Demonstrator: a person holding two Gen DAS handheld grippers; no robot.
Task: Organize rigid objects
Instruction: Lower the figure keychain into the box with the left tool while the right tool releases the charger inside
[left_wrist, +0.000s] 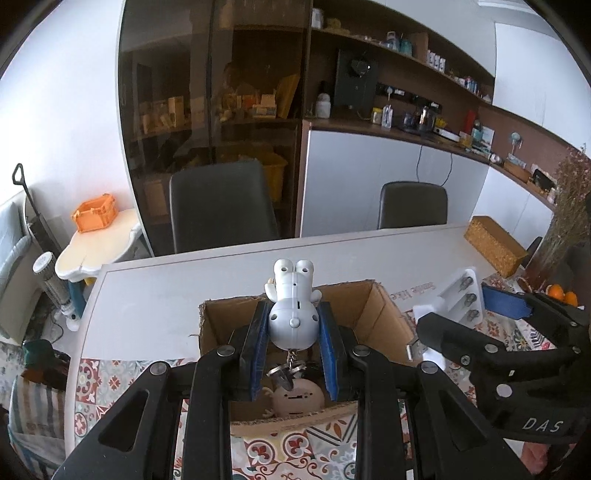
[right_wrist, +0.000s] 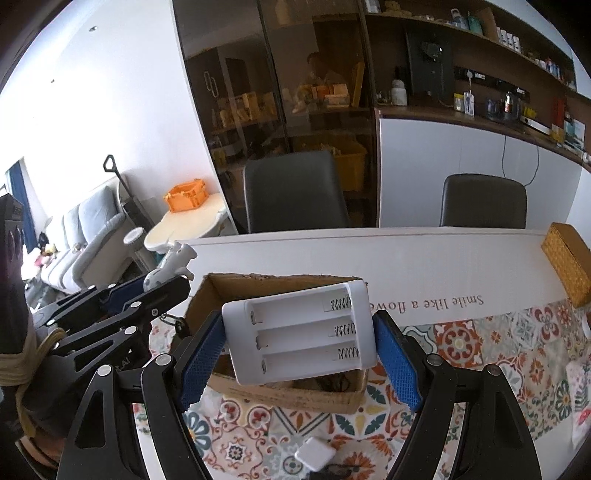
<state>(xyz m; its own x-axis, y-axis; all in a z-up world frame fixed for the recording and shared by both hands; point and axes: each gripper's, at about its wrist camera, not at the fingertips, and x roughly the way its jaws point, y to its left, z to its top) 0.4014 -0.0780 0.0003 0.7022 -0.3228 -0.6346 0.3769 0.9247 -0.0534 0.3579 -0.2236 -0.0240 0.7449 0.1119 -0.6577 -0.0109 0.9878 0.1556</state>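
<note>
Figurine (left_wrist: 293, 314) clamped in left gripper (left_wrist: 293, 343)

The small plastic rabbit-like figurine (left_wrist: 293, 310) was pale grey-white, and the rounded plush face (left_wrist: 297, 400) below it, at six o'clock in the plain brown cardboard box (left_wrist: 373, 310), was beige-pink. The gripper pads (left_wrist: 328, 354) were deep blue with a fine dotted texture, on black arms. The rectangular plastic battery holder (right_wrist: 299, 332) was white with silvery springs. The flat tablecloth (right_wrist: 480, 343) carried red, orange, teal and cream floral tiles. At two o'clock, the woven rectangular box (right_wrist: 567, 262) was golden yellow. At ten o'clock, the small plastic crate (right_wrist: 185, 195) was bright orange.
</note>
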